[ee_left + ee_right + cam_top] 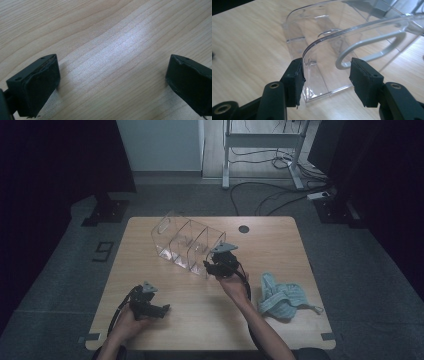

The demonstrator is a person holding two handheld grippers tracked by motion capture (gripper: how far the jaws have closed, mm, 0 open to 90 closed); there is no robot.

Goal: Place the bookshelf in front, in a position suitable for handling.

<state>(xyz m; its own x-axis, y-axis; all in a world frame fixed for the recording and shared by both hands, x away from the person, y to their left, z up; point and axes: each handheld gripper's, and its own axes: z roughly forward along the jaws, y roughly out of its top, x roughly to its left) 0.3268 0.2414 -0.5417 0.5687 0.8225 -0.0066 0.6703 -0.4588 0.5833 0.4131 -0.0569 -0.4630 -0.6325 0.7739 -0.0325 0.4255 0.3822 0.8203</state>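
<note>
The clear plastic divided organizer stands mid-table, its long axis running diagonally; its near end wall sits between the half-open jaws of the right gripper, left pad touching; the left gripper gapes wide, well apart.

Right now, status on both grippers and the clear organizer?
Left gripper open, idle on table. Right gripper open, jaws straddling clear organizer end wall. Nothing in the way.
</note>
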